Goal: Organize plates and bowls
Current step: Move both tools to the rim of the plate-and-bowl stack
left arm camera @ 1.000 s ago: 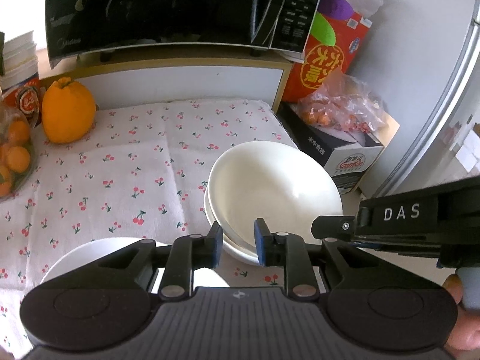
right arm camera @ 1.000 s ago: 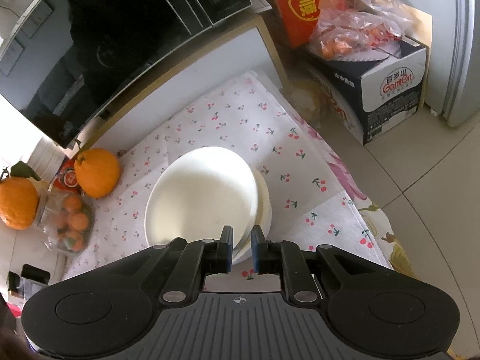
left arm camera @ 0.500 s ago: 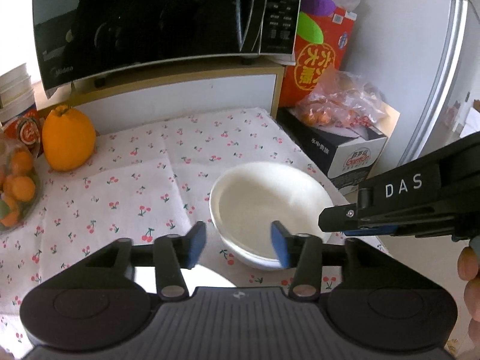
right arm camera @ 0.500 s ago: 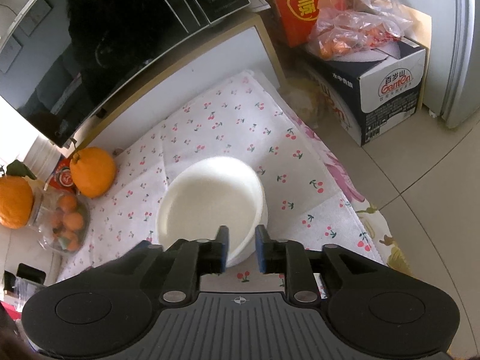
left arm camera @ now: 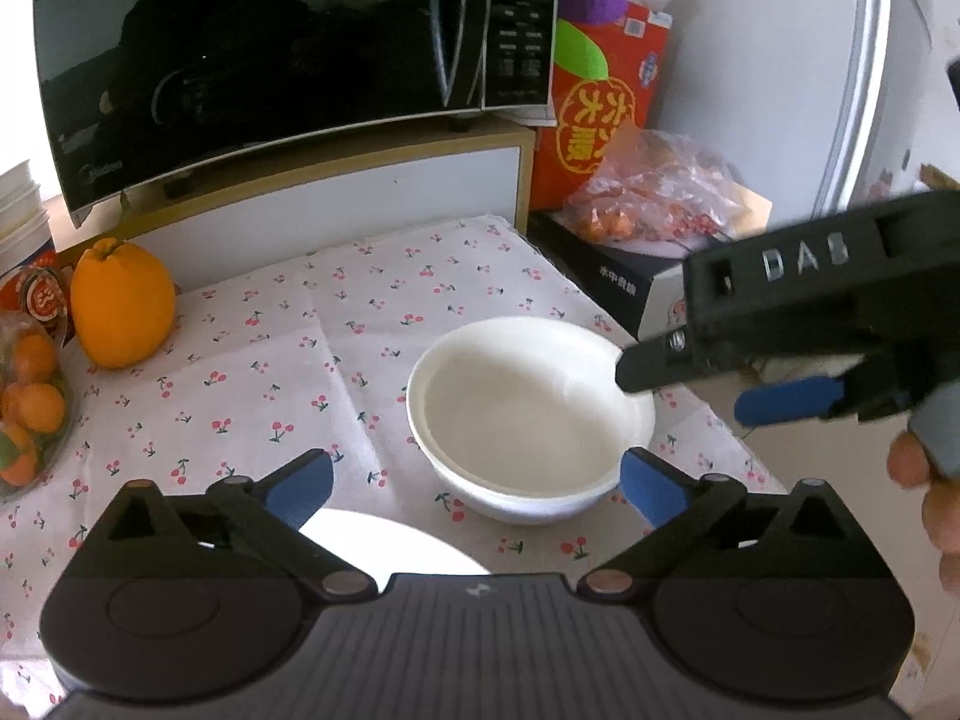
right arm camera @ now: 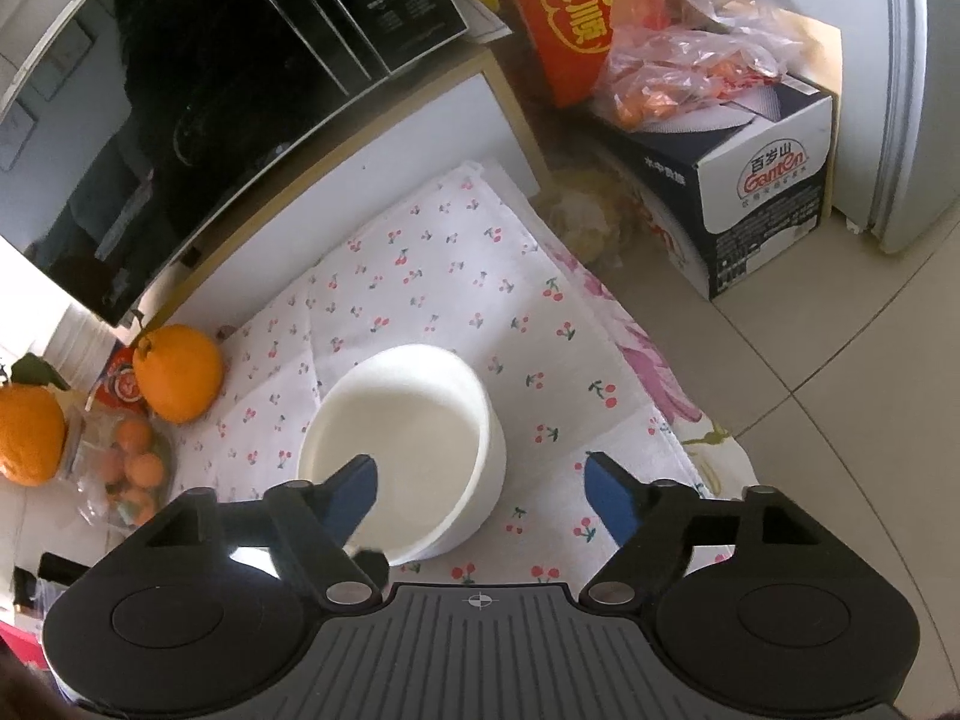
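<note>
Bowls stacked, plate waits

Near me, my left gripper (left arm camera: 474, 489) and right gripper (right arm camera: 480, 489) are opening their jaws, nothing pressed between; the white plate (left arm camera: 384, 543) lies under the left one, the nested bowls (left arm camera: 531, 414) just beyond on the cherry cloth (left arm camera: 252, 360). Farther I read "DAS", "Ganten", "Midea".

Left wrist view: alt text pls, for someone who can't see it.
White stacked bowls sit on a cherry-print cloth, free of the left gripper, whose jaws are opening. The right gripper reaches over their right rim; a white plate, an orange and a microwave surround.
</note>
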A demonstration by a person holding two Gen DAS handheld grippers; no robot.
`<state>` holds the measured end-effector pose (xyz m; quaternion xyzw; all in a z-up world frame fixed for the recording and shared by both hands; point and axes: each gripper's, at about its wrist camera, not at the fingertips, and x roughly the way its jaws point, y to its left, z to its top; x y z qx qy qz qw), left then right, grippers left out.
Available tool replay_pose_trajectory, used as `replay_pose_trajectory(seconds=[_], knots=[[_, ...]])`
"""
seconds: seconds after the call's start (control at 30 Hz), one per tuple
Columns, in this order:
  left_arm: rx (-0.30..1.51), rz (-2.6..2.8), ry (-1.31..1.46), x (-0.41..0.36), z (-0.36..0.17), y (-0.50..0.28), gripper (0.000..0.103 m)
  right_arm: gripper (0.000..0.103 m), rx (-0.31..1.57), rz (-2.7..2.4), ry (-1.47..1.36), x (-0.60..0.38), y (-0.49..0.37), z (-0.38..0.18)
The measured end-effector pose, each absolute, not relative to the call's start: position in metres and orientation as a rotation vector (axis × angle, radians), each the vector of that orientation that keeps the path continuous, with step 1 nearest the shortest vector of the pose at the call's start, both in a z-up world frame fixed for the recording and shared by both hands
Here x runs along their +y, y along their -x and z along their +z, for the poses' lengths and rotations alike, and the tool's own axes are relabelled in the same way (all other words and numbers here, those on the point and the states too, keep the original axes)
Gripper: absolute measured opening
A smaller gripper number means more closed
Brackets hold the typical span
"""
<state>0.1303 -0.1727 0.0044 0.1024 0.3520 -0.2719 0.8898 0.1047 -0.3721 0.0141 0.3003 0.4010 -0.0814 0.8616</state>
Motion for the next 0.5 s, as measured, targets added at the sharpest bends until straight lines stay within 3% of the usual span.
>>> replay_pose_trajectory(seconds=[0.5], knots=[[0.730, -0.639, -0.233, -0.172, -0.010, -0.139, 0.102, 0.091, 0.752, -0.018, -0.510, -0.370, -0.118, 0.005]])
